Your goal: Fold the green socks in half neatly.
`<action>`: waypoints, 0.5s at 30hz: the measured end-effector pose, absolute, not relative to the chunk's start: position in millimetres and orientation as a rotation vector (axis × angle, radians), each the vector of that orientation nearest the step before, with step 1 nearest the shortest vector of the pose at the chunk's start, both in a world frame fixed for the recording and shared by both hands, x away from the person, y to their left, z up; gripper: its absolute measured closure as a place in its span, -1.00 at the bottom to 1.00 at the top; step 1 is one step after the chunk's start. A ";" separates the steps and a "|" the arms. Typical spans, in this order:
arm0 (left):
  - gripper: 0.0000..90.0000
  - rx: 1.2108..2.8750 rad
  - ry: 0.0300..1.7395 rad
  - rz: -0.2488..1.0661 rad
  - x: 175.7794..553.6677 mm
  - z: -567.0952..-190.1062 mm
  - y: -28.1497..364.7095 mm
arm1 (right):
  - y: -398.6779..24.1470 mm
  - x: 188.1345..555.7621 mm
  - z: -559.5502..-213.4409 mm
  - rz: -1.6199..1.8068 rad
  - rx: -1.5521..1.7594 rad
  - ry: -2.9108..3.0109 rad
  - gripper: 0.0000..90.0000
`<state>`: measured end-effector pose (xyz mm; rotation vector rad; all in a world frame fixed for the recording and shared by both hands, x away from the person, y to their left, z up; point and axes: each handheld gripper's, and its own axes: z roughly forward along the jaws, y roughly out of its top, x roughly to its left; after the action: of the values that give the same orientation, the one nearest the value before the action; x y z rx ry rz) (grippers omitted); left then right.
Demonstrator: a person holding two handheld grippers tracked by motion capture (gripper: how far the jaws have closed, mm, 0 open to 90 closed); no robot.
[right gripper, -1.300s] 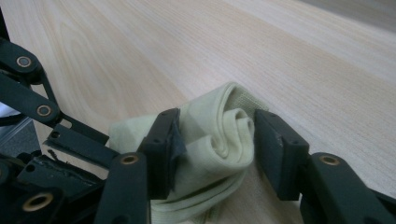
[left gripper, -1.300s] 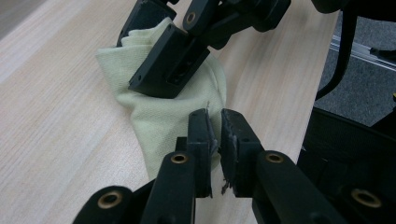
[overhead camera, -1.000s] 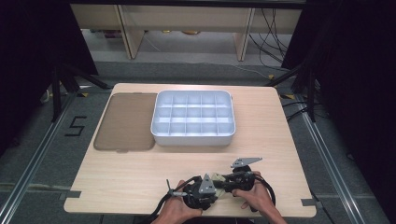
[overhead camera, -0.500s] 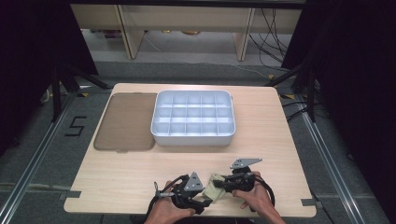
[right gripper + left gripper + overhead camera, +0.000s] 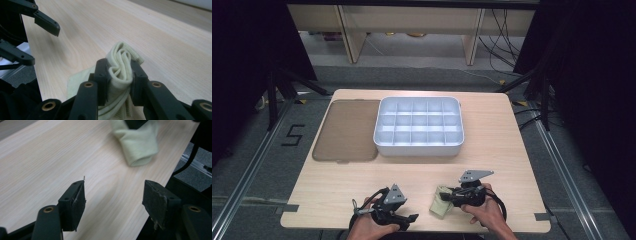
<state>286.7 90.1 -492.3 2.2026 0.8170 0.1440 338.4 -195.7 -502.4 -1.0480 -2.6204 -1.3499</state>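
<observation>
A pale yellow-green cloth (image 5: 440, 206) lies bunched near the table's front edge. My right gripper (image 5: 448, 196) is shut on a fold of the cloth (image 5: 120, 65). Its jaws have just been closing on it, and the pads press the fabric from both sides. My left gripper (image 5: 411, 219) sits apart to the left of the cloth, held in a hand at the front edge. In the left gripper view its jaws (image 5: 113, 192) stand open over bare wood, having just been opening. The cloth (image 5: 137, 143) lies ahead of them. The left gripper's fingers (image 5: 46, 23) show at the upper left of the right gripper view.
A white tray (image 5: 418, 147) with many empty compartments stands at mid-table. A flat brown mat (image 5: 346, 131) lies to its left. Bare wood runs between the tray and the grippers. The table's front edge is right under both hands.
The left gripper has drawn away to the left from the right gripper and the cloth. The right gripper has stayed in place with the cloth.
</observation>
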 end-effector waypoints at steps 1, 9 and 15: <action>-0.27 2.212 0.828 0.149 287.0 -493.7 94.0 | -196.5 337.3 -500.6 -1.349 -1.066 -2.637 0.62; -0.40 2.247 0.910 0.197 291.8 -499.3 106.5 | -199.3 333.2 -489.4 -1.400 -1.027 -2.706 0.62; -0.41 2.216 0.952 0.236 292.7 -499.7 113.5 | -203.0 333.7 -483.4 -1.423 -1.045 -2.710 0.62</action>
<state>292.7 113.5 -499.7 2.2162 0.9516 0.2361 333.7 -203.0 -483.4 -1.0452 -2.7102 -1.4230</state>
